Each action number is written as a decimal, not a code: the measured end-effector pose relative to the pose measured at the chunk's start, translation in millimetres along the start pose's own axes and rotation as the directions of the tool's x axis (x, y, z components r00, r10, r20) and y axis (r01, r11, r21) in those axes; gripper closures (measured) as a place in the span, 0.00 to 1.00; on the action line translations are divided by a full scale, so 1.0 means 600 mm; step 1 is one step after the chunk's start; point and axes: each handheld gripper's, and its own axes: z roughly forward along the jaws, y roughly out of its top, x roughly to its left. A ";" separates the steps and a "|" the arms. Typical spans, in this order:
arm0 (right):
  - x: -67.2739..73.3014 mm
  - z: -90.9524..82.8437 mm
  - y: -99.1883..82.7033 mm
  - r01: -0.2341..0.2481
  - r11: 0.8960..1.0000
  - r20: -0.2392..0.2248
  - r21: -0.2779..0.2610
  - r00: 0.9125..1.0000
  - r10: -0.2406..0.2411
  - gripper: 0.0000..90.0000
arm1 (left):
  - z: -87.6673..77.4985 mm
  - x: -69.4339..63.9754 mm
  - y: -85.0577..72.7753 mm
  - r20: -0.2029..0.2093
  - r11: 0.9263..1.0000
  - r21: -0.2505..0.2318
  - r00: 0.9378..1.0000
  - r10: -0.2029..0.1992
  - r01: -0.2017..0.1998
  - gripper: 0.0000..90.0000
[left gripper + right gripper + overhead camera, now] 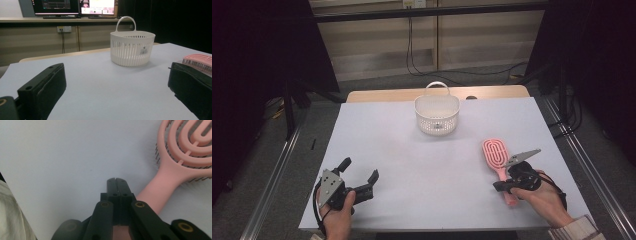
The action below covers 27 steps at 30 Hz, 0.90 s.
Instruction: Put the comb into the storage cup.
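The work in hand looks like getting the pink brush (498, 161) into the white basket (437, 116), and by these pictures it has barely begun. The brush lies flat on the counter (412, 165), well to the right of the basket and nearer the person, head toward the basket and handle toward the counter's near edge. The basket stands upright, handle up, and holds nothing that can be made out through its slats.

The right claw (116, 180) has its jaws pressed together with nothing between them. In the right gripper view the tips sit just left of the brush handle, beside it rather than around it, and whether they touch it cannot be told. So no grip exists yet: the brush rests on the counter by its own weight.

The left claw (360, 176) rests low on the counter, well to the left of the basket and nearer the person, jaws standing wide apart and holding nothing. It faces the basket.

Nearly everything is left, in my judgement: the right jaws must part, straddle the handle and close on it; then the brush has to be lifted, carried to the basket and let go inside.
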 end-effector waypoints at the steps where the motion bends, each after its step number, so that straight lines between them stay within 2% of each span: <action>1: 0.000 -0.001 -0.001 -0.004 1.000 -0.001 0.002 1.000 0.004 1.00 | 0.000 0.000 0.000 0.000 1.000 0.000 1.000 0.000 0.000 0.02; 14: -0.004 -0.006 -0.010 -0.007 1.000 -0.002 0.004 1.000 0.007 1.00 | 0.000 0.000 0.000 -0.002 1.000 0.002 1.000 -0.001 0.001 0.02; 27: -0.014 -0.012 -0.021 -0.034 0.999 0.001 0.015 0.999 0.034 1.00 | -0.001 0.002 0.000 -0.007 1.000 0.001 1.000 -0.007 0.007 0.02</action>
